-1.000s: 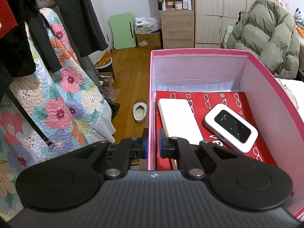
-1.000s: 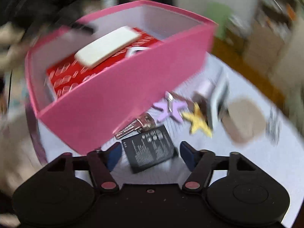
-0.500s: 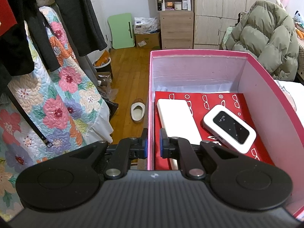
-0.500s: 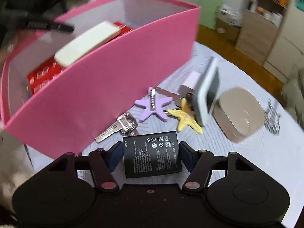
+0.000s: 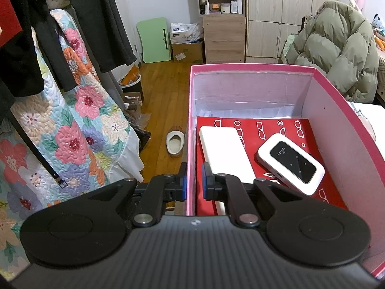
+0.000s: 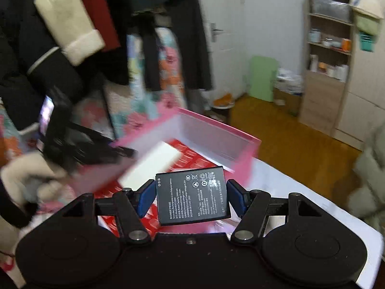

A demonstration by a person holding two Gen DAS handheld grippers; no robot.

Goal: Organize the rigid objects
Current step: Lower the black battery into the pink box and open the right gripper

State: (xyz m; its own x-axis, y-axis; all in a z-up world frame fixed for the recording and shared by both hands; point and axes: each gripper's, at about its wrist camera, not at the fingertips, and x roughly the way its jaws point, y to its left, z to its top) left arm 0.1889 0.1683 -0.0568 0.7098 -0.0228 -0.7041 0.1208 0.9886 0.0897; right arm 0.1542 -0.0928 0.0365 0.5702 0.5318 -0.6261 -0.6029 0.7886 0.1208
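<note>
My left gripper (image 5: 192,180) is shut on the left wall of the pink box (image 5: 252,66), one finger outside and one inside. In the box, a white power bank (image 5: 223,149) and a white Wi-Fi router (image 5: 291,163) lie on a red case printed with glasses (image 5: 264,125). My right gripper (image 6: 191,193) is shut on a black battery (image 6: 192,195), label side up, and holds it in the air over the near corner of the pink box (image 6: 216,130). In this blurred view the power bank (image 6: 154,163) shows inside, and the left gripper (image 6: 120,151) is at the box's left wall.
The box stands on a white table (image 6: 300,192). Left of it hang dark clothes (image 5: 96,19) and a floral quilt (image 5: 72,132). A slipper (image 5: 175,143) lies on the wooden floor. A wooden shelf unit (image 5: 223,24) and a green puffer coat (image 5: 336,53) are behind.
My right gripper closed on the black battery and lifted it off the table to above the box; the keys and star shapes have dropped out of view. The left gripper kept its hold.
</note>
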